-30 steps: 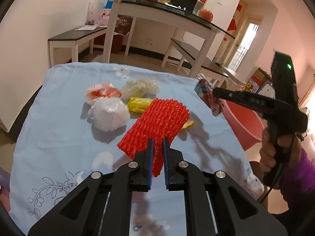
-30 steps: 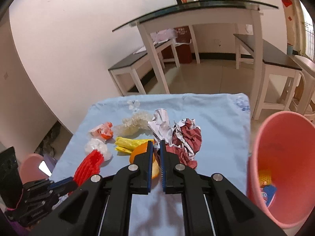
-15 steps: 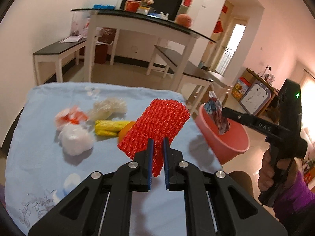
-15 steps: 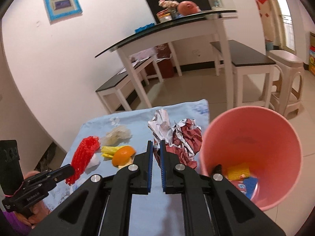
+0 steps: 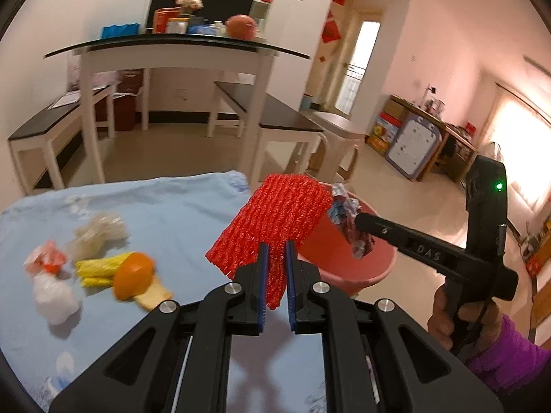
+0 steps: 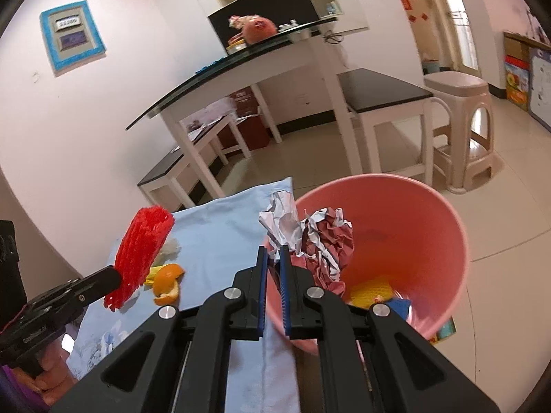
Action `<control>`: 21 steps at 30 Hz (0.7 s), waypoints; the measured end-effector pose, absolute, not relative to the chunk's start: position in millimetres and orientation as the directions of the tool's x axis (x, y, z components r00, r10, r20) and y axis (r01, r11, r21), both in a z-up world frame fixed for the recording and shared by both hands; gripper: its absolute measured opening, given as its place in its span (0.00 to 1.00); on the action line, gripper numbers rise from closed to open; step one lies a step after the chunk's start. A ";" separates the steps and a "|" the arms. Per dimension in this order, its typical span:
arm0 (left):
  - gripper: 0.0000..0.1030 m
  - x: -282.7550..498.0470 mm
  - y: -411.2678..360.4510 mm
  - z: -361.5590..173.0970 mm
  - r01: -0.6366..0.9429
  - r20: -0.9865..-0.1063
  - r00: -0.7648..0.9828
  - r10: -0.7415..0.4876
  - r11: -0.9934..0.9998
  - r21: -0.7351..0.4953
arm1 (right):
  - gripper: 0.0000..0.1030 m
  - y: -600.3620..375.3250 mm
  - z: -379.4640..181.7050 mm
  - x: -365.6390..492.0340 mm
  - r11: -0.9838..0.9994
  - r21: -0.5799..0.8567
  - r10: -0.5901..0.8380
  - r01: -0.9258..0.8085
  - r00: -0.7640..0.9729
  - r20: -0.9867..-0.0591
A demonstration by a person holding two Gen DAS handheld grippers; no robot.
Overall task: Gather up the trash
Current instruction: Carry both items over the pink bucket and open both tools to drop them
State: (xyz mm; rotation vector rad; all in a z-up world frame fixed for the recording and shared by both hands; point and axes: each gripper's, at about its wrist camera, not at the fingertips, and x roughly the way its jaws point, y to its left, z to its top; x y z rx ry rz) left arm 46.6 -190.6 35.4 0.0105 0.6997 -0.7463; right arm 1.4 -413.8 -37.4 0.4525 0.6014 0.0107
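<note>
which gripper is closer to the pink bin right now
Right. The right gripper holds crumpled paper at the pink bin rim; the left gripper, gripping red foam netting, is over the table edge.

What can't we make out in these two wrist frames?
- Left wrist: pink bin interior hidden by red foam net and crumpled paper.
- Left wrist: white wad blurred, material unclear.
- Right wrist: bin contents partly covered by the paper and gripper fingers.

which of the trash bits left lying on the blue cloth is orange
The orange peel, the curved rind beside the yellow wrapper. The others on the blue cloth are yellow, white, clear or red-and-white, so only the peel is orange.
</note>
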 end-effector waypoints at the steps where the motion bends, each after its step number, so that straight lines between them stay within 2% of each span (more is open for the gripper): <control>1: 0.09 46.9 -196.4 35.5 0.635 -0.588 0.513 -0.625 0.738 -0.230 | 0.06 -417.1 -39.2 0.3 0.899 0.418 0.136 0.127 0.828 -0.544; 12: 0.09 56.8 -266.9 16.4 0.678 -0.630 0.423 -0.651 0.689 -0.257 | 0.07 -442.8 -58.1 -10.5 0.882 0.435 0.109 0.180 0.820 -0.562; 21: 0.09 68.3 -291.6 -2.3 0.677 -0.651 0.391 -0.650 0.682 -0.275 | 0.07 -454.9 -67.5 -14.2 0.874 0.439 0.096 0.210 0.810 -0.579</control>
